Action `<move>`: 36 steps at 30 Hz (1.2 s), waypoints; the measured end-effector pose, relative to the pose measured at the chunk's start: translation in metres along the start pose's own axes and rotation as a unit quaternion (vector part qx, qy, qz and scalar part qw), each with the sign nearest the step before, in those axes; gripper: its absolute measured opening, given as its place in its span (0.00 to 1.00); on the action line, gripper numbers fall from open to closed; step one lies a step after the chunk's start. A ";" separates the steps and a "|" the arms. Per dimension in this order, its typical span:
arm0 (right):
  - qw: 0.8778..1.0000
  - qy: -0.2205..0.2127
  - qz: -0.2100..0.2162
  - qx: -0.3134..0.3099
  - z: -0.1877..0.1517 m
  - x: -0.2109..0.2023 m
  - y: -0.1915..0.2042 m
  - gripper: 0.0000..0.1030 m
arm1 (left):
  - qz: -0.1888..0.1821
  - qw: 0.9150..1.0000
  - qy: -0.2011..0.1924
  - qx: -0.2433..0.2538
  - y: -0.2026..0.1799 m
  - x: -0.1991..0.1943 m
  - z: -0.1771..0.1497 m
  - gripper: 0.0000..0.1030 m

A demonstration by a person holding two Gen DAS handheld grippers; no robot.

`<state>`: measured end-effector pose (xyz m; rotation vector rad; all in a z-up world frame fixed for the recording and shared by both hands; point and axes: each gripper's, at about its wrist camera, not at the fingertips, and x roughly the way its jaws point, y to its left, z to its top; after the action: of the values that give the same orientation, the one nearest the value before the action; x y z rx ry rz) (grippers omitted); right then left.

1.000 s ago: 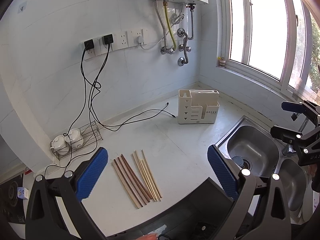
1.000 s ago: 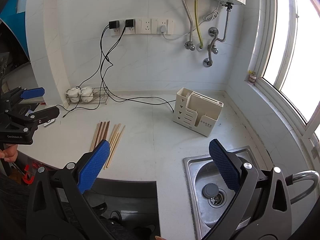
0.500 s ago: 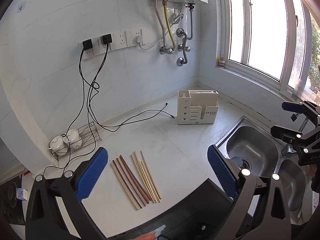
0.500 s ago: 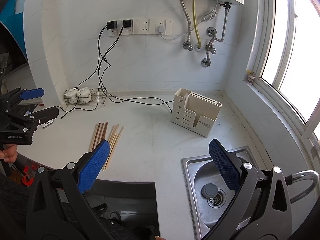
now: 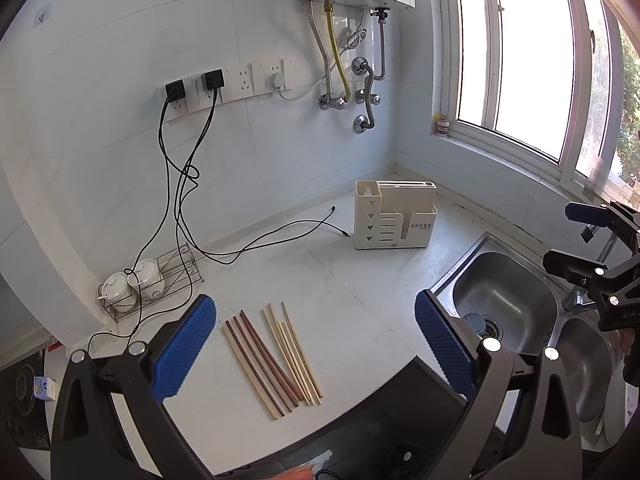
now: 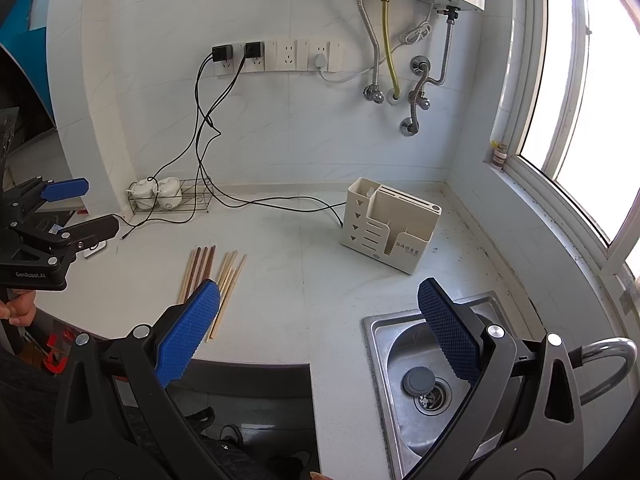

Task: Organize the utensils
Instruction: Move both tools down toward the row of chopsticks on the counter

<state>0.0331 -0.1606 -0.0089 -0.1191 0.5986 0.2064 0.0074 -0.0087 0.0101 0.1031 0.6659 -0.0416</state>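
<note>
Black cables (image 5: pixel 256 240) trail across the white counter (image 5: pixel 360 304) from 10 o'clock toward the cream plastic slotted utensil holder (image 5: pixel 394 216) at 12; the steel sink (image 5: pixel 504 300) sits at 3. My left gripper (image 5: pixel 316 344) and right gripper (image 6: pixel 320 320) are both spread wide, holding nothing. The loose row of dark and pale wooden chopsticks (image 5: pixel 272 356) lies flat between my left fingers, well apart from the holder.

Brown and pale chopsticks (image 5: pixel 272 360) flat, side by side; cream utensil holder (image 5: pixel 394 216) upright, well apart

Utensil holder (image 6: pixel 400 236) reads "DROEE"; left gripper (image 6: pixel 60 216) "GenRobot.AI" (small)
</note>
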 end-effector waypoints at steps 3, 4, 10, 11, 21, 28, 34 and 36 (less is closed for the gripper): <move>1.000 0.003 -0.001 0.003 -0.001 0.001 0.000 0.92 | 0.007 1.000 0.002 -0.004 0.002 0.002 -0.002 0.95; 1.000 0.004 -0.002 0.005 0.000 0.003 0.000 0.92 | 0.009 1.000 0.004 -0.008 0.005 0.003 -0.003 0.95; 1.000 0.009 0.004 0.015 0.008 0.019 0.007 0.92 | 0.030 0.998 0.024 -0.053 0.031 0.020 -0.016 0.95; 1.000 0.010 0.007 0.014 0.009 0.022 0.010 0.92 | 0.031 0.997 0.028 -0.063 0.038 0.022 -0.019 0.95; 0.999 0.021 0.031 -0.003 0.022 0.054 0.054 0.92 | 0.025 0.988 0.070 -0.138 0.098 0.038 -0.051 0.95; 0.999 0.029 0.031 -0.001 0.029 0.092 0.088 0.92 | 0.026 0.988 0.053 -0.140 0.126 0.042 -0.059 0.95; 0.999 0.032 0.026 -0.007 0.034 0.121 0.118 0.92 | -0.004 0.983 0.083 -0.164 0.157 0.070 -0.074 0.95; 0.999 0.027 0.023 -0.006 0.037 0.129 0.123 0.92 | 0.002 0.979 0.092 -0.181 0.171 0.080 -0.081 0.95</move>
<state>0.1297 -0.0148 -0.0588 -0.1236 0.6535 0.2512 0.0328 0.1702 -0.0886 -0.2462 0.8490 0.0941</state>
